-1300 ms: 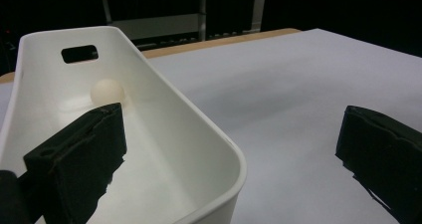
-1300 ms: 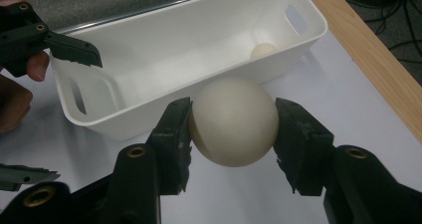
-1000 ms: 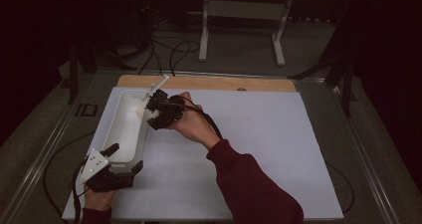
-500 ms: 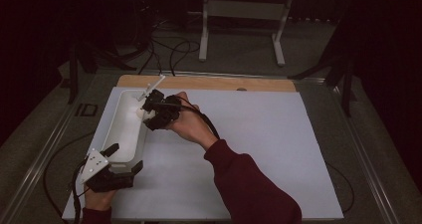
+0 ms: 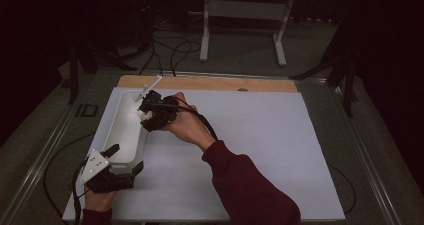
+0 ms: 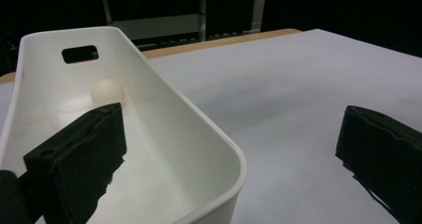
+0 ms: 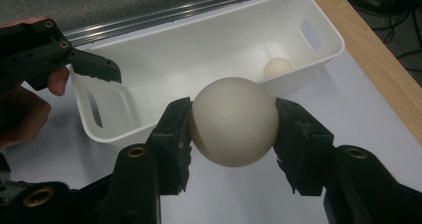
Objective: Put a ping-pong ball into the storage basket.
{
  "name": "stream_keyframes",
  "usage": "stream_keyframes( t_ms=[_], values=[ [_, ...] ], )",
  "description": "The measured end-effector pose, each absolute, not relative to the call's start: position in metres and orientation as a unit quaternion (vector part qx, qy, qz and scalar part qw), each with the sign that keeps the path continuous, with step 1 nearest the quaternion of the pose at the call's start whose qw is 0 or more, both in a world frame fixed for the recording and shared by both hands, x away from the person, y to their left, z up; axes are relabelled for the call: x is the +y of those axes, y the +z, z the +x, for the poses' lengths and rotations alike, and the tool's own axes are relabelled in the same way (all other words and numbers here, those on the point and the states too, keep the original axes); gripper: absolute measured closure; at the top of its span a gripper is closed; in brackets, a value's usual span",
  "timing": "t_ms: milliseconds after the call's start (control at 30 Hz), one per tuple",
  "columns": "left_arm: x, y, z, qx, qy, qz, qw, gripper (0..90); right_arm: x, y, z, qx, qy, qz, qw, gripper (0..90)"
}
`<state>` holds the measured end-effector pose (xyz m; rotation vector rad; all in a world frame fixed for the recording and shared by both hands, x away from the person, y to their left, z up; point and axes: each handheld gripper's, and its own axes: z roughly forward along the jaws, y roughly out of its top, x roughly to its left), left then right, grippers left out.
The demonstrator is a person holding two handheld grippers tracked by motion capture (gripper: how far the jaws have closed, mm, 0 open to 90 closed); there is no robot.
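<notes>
A long white bin (image 5: 125,135) lies at the left of the table. One pale ball (image 6: 108,91) rests near its far end, seen too in the right gripper view (image 7: 277,67). My right gripper (image 5: 146,114) hovers by the bin's right rim, shut on a second pale ball (image 7: 234,122) held between both pads. My left gripper (image 5: 122,160) sits at the bin's near end, open. Its jaws straddle the near corner (image 6: 219,139), one inside the bin and the other well off the wall over the sheet. One of its fingers (image 7: 94,67) reaches over the near rim.
A white sheet (image 5: 250,135) covers the tabletop, with a wooden strip (image 5: 210,82) along the far edge. A metal rail (image 5: 45,155) runs along the left side. Behind the table stand a metal frame (image 5: 245,10) and loose cables (image 5: 170,50) on the floor.
The right gripper with its ball has shifted slightly left, closer to the bin's rim. The left gripper and the bin have stayed put.
</notes>
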<state>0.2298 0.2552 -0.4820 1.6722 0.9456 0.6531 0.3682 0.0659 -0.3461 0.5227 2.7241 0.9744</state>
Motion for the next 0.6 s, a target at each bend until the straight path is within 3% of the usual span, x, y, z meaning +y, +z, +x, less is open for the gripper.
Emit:
stream_keyframes(
  t_ms=[600],
  values=[
    [0.2553,-0.4819,0.2296,0.396,0.273,0.699,0.529,0.0,0.0759,-0.3457,0.3663,0.922,0.332,0.172,0.099,50.5]
  ],
)
